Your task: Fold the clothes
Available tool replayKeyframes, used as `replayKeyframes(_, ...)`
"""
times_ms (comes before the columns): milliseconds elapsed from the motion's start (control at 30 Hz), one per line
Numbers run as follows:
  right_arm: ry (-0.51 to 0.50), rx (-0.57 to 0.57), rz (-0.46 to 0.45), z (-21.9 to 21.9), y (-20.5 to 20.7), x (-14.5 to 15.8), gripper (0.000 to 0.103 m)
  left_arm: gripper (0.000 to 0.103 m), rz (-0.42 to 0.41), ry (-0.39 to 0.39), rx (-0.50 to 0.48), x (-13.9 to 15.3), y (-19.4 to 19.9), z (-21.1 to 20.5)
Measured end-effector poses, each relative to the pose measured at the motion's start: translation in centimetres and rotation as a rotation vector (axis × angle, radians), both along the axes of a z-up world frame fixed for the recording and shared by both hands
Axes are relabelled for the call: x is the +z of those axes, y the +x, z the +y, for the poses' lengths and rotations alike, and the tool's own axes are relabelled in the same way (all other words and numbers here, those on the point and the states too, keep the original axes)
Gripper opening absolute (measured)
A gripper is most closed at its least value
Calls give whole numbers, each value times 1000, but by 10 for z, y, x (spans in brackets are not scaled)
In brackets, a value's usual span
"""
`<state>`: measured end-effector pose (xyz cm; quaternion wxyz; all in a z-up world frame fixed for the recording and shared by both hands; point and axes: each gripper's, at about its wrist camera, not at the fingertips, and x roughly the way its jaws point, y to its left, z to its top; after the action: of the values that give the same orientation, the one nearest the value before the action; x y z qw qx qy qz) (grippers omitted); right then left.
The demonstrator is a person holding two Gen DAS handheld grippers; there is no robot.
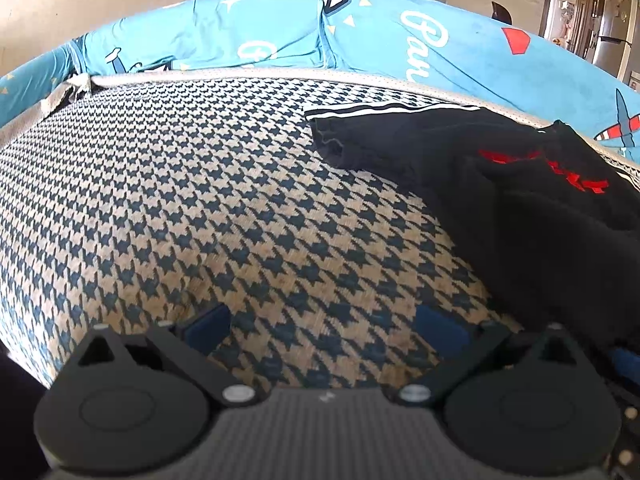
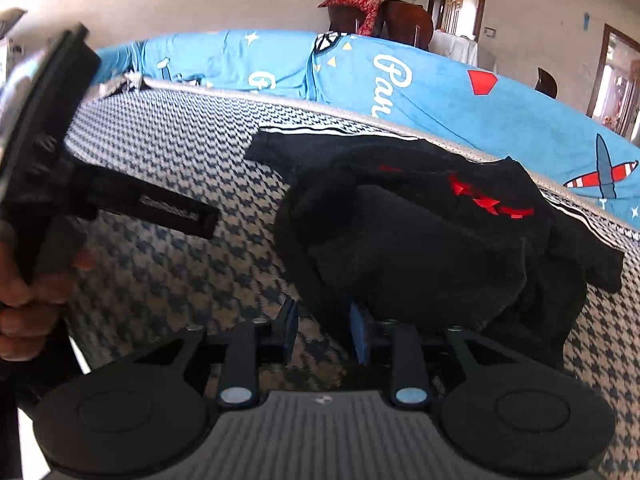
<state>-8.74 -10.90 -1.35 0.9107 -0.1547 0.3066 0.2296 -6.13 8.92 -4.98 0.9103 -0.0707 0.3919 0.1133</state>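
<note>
Houndstooth mattress (image 1: 192,200) lies bare on the left, its piped edge against a blue sheet (image 1: 400,36). Black shirt (image 2: 420,240) sits crumpled at right. Left claw (image 1: 324,328) gapes over bare fabric. Right claw (image 2: 324,332) stands parted, seemingly gripping nothing. Chairs (image 2: 404,20) and doorways behind.

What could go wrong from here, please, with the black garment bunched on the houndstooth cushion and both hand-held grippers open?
1. The black garment lies crumpled, so the right hand-held gripper at its near edge may pinch several layers and fold wrinkles in.
2. The left hand-held gripper hovers over bare houndstooth cushion, away from the cloth, so a one-sided pull could drag it.
3. The garment's far end sits on the cushion's back edge and might slip behind.
</note>
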Motion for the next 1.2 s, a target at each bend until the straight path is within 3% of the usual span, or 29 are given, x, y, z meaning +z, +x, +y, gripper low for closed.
replayKeyframes(133,-67,11,-26,8,3,-3,29,103,-2,-13,9,1,0,3)
replayKeyframes(267,-58,10,-83,7,-9,8,29,103,-8,-29,17,2,0,6)
replayKeyframes(433,-60,100,-80,19,-13,9,29,103,-10,-32,13,3,0,4)
replayKeyframes(767,-144,70,-52,19,9,-12,28,103,-8,-39,16,3,1,6)
replayKeyframes(833,-135,66,-48,18,11,-14,24,103,-9,-34,15,3,0,5)
replayKeyframes(900,-131,68,-41,19,12,-13,7,103,-13,-29,16,4,1,5)
replayKeyframes(967,-131,70,-31,22,12,-11,6,103,-22,-22,24,6,0,7)
replayKeyframes(1100,9,92,41,24,5,7,5,103,-72,5,65,20,-1,14)
replayKeyframes(1200,84,144,40,36,-7,23,5,103,-119,34,103,35,-4,23)
